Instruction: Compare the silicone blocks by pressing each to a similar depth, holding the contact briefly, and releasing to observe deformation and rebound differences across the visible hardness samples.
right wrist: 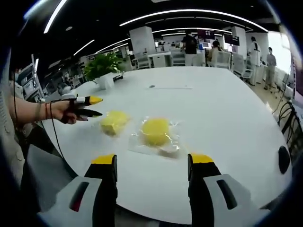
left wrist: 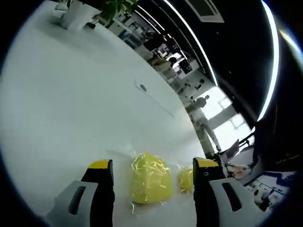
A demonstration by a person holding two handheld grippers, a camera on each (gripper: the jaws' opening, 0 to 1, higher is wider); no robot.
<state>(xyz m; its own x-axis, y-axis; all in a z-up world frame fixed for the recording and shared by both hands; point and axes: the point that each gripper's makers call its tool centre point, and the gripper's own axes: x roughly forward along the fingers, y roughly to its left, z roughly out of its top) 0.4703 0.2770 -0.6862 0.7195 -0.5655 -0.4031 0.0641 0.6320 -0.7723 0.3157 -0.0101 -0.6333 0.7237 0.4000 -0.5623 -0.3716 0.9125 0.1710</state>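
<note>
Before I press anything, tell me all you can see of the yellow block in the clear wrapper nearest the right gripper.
The wrapped yellow block is a rounded, dome-like lump of matte yellow, silicone by its look, sealed in a crinkled clear plastic bag whose edges spread flat around it. It lies on the white table, apart from the second yellow block beside it. In the left gripper view it sits between that gripper's open jaws, glinting with creases. Nothing touches it but the bag and the table; the right gripper hovers short of it.
</note>
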